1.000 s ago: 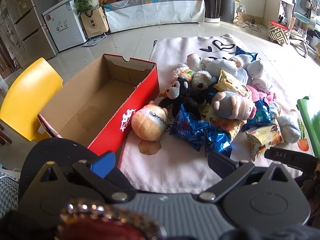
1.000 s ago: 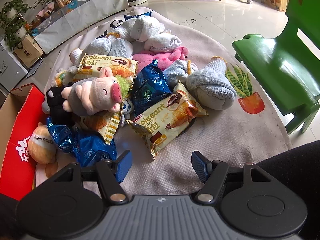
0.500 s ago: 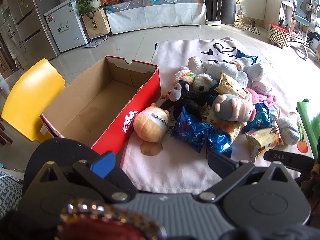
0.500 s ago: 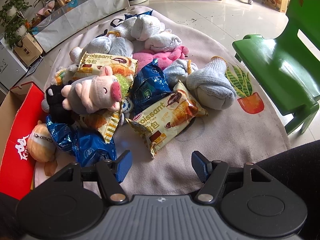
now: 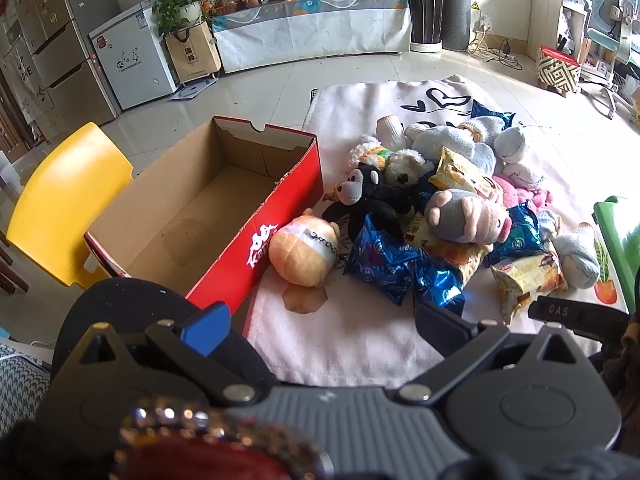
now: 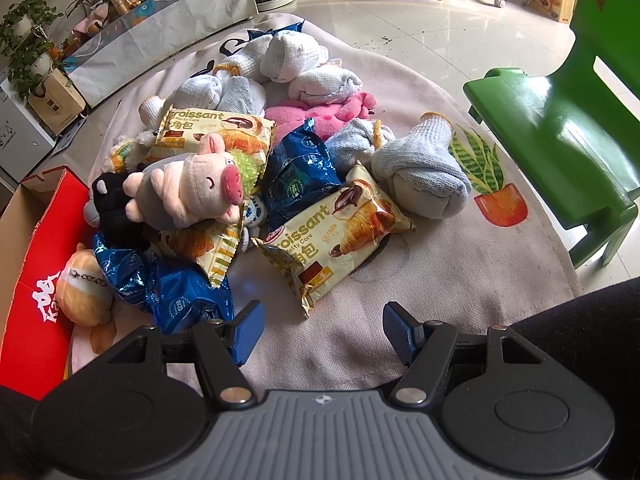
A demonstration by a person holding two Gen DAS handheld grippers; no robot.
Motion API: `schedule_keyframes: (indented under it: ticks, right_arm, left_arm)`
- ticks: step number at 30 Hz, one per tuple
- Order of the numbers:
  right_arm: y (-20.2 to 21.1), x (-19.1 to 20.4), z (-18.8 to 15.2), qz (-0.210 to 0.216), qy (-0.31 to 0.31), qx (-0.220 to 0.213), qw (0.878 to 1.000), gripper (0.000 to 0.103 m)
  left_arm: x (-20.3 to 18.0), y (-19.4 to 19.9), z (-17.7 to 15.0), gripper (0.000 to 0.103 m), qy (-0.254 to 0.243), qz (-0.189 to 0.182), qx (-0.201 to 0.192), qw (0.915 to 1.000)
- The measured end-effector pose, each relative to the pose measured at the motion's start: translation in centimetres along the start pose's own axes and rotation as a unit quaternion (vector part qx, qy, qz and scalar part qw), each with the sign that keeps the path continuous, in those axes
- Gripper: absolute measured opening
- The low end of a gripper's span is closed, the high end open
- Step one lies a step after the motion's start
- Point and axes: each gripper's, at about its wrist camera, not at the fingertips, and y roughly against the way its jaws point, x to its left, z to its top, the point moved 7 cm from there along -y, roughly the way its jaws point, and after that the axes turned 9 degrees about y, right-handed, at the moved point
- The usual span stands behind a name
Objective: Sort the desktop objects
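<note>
1. Left tool (image 5: 320, 320) and right tool (image 6: 320, 330): jaws apart on both, nothing between them; both hang short of the heap on the rug (image 6: 460, 280).
2. Risk: the croissant packet (image 6: 336, 236) just ahead of the right tool overlaps a blue snack bag (image 6: 298, 178); I judge a pinch there may drag both.
3. Risk: the pig plush (image 6: 192, 192) sits on top of packets; pulling one out likely topples it.
4. Risk: foil bags look slippery.
5. Count: croissant packets, three visible; blue bags, at least three; rolled socks, several, number unclear; one cardboard box (image 5: 224, 200), empty, ahead-left of the left tool.
</note>
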Motion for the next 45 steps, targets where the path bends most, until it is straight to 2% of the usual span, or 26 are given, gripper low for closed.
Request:
schedule_keyframes:
  ticks: [28, 34, 39, 45]
  right_arm:
    - [0.3, 0.1, 0.1, 0.006, -0.002, -0.003, 1.0, 0.066]
    - [0.6, -0.1, 0.1, 0.015, -0.012, -0.009, 1.0, 0.066]
    - [0.5, -0.1, 0.0, 0.01, -0.009, -0.003, 1.0, 0.066]
    - [0.4, -0.1, -0.2, 0.005, -0.004, 0.004, 1.0, 0.066]
  left_arm:
    - [-0.1, 0.9, -0.1, 0.102, -0.002, 0.007, -0.008, 0.9999]
    - [-0.3, 1.2, 0.2, 0.102, -0.015, 0.022, -0.03, 0.9992]
    - [-0.8, 0.2, -0.4, 0.102, -0.004, -0.014, 0.0, 0.9999]
    - [-1.5, -0.5, -1.1, 0.102, -0.011, -0.019, 0.014, 0.9997]
